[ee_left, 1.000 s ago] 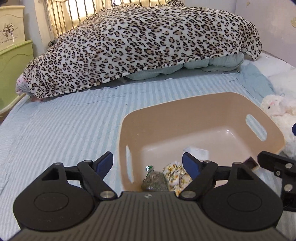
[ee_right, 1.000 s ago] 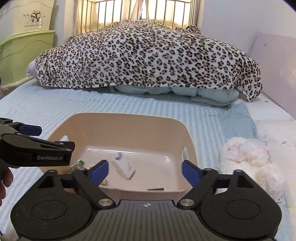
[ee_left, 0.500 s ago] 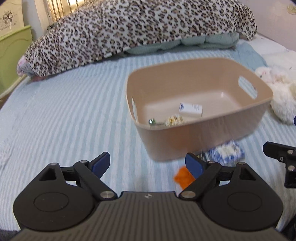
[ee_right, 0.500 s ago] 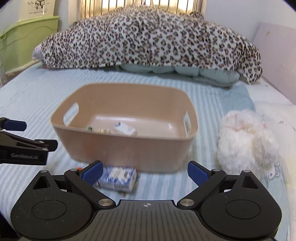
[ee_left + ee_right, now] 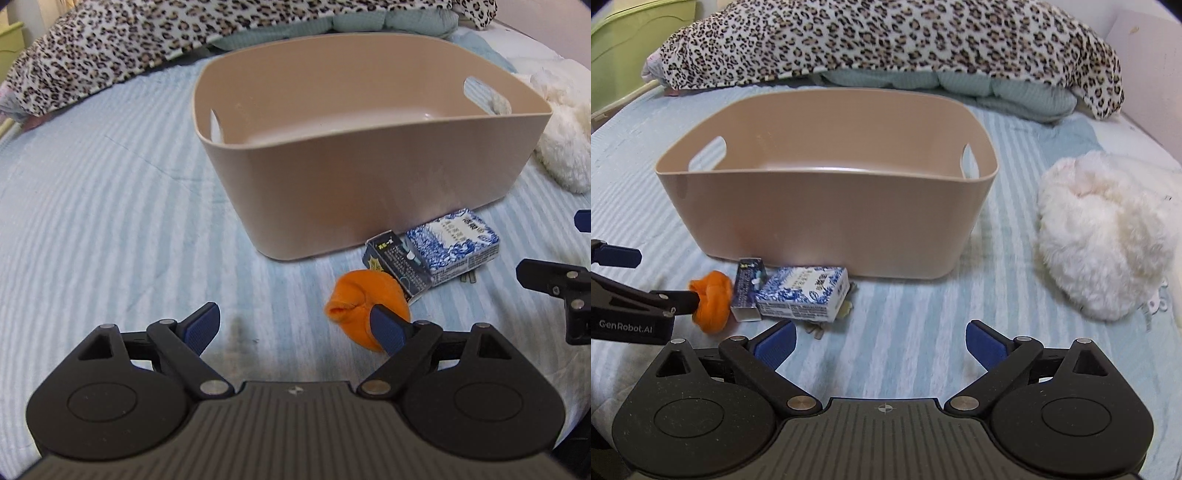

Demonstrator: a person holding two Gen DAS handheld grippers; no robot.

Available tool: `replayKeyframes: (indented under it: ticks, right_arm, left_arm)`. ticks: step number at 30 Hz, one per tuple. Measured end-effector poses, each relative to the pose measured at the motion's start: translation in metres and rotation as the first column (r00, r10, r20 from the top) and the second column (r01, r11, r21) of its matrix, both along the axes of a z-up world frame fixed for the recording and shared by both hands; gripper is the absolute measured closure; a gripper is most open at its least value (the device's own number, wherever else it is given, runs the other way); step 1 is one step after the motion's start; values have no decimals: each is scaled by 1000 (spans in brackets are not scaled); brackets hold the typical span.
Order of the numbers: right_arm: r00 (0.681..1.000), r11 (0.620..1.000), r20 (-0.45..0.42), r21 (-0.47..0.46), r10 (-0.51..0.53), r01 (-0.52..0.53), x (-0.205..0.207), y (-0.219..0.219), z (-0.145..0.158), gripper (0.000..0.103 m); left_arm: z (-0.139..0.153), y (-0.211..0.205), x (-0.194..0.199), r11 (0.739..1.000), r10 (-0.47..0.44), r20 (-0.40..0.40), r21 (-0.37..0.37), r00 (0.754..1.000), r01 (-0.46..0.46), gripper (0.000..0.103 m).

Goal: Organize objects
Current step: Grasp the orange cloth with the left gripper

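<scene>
Bed with pale blue striped cover. Lying on it: beige plastic basket; just before its near wall, orange cloth ball, dark small box, blue-and-white carton. Also white plush toy right of the basket, and leopard-print blanket over teal bedding behind.

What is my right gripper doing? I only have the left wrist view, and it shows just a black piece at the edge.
Observer: The right gripper is open, with nothing between its fingers, over the bare striped sheet.
Operator: Something pokes out under the blue-and-white box. What is it?
Observer: Several small flat beige pieces lie on the sheet at the near edge of the blue-and-white box.
Operator: Is the white plush pressed against the bin?
Observer: No. The white plush lies apart from the bin, with a strip of sheet between them.
</scene>
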State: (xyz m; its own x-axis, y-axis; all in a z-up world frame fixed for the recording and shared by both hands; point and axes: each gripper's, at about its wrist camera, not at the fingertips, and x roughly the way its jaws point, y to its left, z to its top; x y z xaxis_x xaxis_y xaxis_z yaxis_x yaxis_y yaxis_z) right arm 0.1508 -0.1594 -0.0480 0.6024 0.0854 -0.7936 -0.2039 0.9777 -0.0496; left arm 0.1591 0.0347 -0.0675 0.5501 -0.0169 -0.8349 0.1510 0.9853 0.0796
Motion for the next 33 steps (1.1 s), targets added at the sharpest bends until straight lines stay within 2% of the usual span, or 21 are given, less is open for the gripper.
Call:
replayKeyframes:
  ticks: [6, 9, 17, 21, 24, 26, 27, 31, 33]
  right_arm:
    - [1000, 999, 1, 42, -5, 5, 8, 4, -10, 3]
    - [1000, 999, 8, 51, -8, 7, 14, 7, -13, 4]
    - [999, 994, -44, 107, 11, -6, 34, 17, -24, 6]
    - [998, 995, -45, 90, 42, -38, 38, 31, -26, 6]
    - [998, 996, -44, 68, 54, -51, 39, 40, -28, 6]
    - [998, 997, -42, 53, 56, -54, 39, 44, -30, 6]
    - [997, 997, -45, 50, 57, -55, 39, 46, -31, 7]
    - [996, 997, -45, 33, 78, -76, 37, 52, -34, 13]
    - [995, 996, -33, 10, 94, -93, 34, 56, -34, 21]
  left_arm:
    - [-13, 3, 12, 999, 9, -22, -47, 1000, -10, 14]
    - [-17, 4, 14, 997, 2, -27, -75, 1000, -4, 18]
    - [-19, 9, 15, 989, -65, -30, -135, 997, 60, 50]
    - [-20, 10, 15, 987, -78, -29, -146, 997, 73, 66]
    - [-18, 13, 16, 986, -72, -33, -155, 997, 66, 84]
    - [-17, 15, 16, 986, -60, -35, -160, 998, 54, 89]
    - [-17, 17, 16, 987, -57, -35, -155, 998, 51, 98]
    - [-14, 19, 14, 989, -47, -27, -138, 999, 43, 101]
    - [-13, 21, 14, 990, -42, -29, -137, 999, 37, 101]
